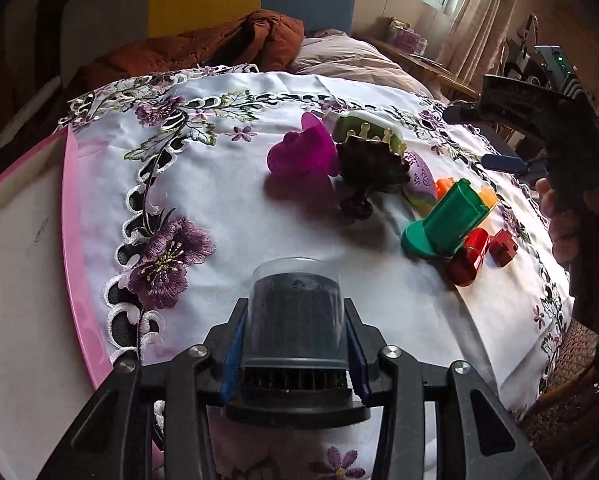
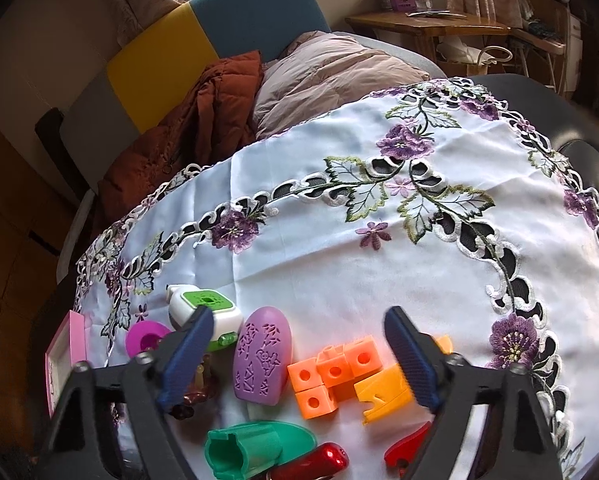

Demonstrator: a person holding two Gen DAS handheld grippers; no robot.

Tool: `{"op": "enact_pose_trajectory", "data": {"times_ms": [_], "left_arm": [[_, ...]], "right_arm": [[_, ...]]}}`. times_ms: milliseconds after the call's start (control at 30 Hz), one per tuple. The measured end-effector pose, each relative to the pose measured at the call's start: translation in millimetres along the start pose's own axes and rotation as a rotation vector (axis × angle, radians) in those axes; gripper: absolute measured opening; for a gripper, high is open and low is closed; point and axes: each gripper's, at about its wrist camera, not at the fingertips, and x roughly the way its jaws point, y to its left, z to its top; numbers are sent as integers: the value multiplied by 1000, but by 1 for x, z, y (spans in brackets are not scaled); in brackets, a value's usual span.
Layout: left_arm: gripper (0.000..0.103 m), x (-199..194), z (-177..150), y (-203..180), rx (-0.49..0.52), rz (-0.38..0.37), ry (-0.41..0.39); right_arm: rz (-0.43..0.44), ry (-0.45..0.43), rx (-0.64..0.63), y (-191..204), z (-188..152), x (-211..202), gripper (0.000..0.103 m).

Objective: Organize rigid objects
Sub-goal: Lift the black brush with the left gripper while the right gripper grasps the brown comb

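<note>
White embroidered cloth with purple flowers and cutwork edging covers the round desk, a pink-rimmed tray lying at its 9 o'clock edge. The left gripper has its blue-padded fingers clamped on a ribbed black cylinder with a clear domed cap, held over bare cloth near 6 o'clock. Toward 2 o'clock sits a cluster: a magenta plastic cup, a green tapered holder on its side, glossy red pieces. The right gripper hovers with fingers spread wide above orange cubes and a purple oval shell, touching nothing.
</note>
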Motion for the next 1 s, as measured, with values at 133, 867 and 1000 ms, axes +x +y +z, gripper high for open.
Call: {"op": "enact_pose_trajectory", "data": {"times_ms": [133,867,1000], "left_arm": [[43,-1,-2,-3,21,13,-12],[43,-24,-13,-2,29,-1,-68],[43,-33,-15,-2,25,-17,-82]], "right_arm": [[79,-7,-43,12,-2,-4,69],[198,118,-408,87,-38,12,71],[148,134,-466,94,-44,21,77]]}}
